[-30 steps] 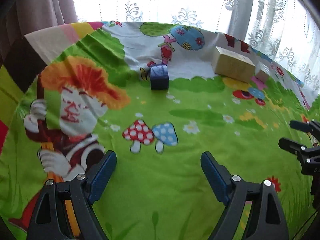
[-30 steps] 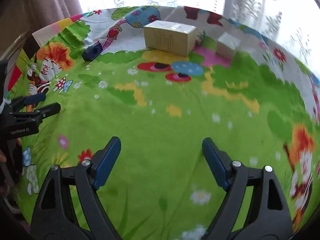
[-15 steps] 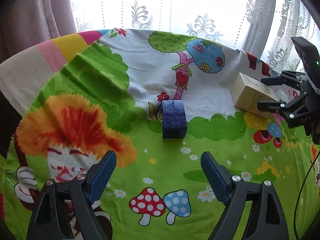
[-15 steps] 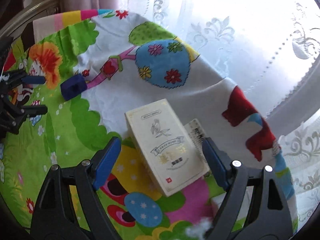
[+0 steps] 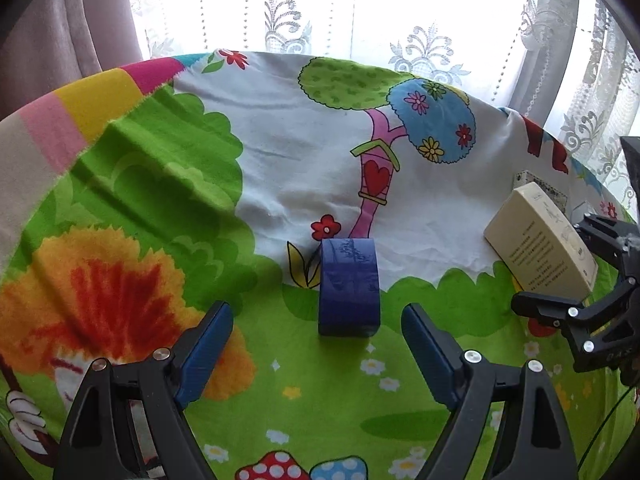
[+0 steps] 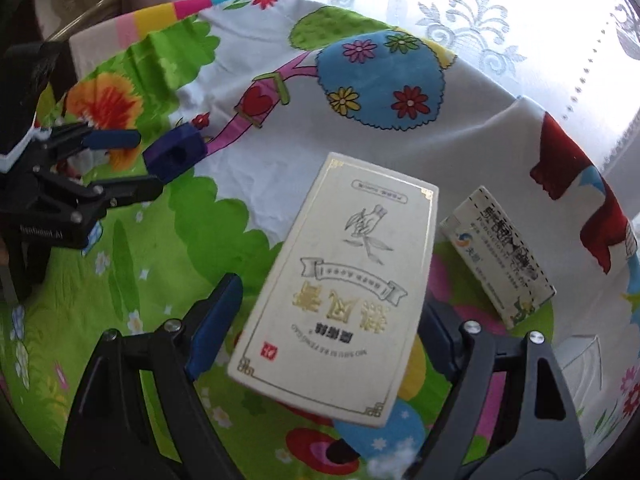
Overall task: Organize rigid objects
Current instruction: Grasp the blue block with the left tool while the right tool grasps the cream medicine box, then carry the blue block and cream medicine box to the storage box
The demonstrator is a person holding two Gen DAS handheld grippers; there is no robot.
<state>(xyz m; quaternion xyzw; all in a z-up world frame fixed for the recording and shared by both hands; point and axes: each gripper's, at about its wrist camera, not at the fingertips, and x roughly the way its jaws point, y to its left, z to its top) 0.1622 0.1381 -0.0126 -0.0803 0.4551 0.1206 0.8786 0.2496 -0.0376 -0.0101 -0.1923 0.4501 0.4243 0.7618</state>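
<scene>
A dark blue block [image 5: 348, 286] stands on the cartoon-print cloth [image 5: 280, 168], just ahead of my open left gripper [image 5: 316, 344], centred between its fingers but beyond the tips. It also shows in the right wrist view [image 6: 174, 154]. A cream box with gold lettering [image 6: 340, 284] lies between the open fingers of my right gripper [image 6: 326, 322]; the jaws straddle it without closing on it. The box also shows in the left wrist view [image 5: 540, 246], with the right gripper [image 5: 576, 280] at it.
A small white medicine box [image 6: 498, 256] lies right of the cream box. Another pale box [image 6: 582, 354] sits at the lower right. Lace curtains [image 5: 360, 8] hang behind the table's far edge. The left gripper [image 6: 100, 168] shows at the left of the right wrist view.
Both grippers moved forward. The left one closed in on the blue block. The right one reached the cream box, which now sits between its fingers.
</scene>
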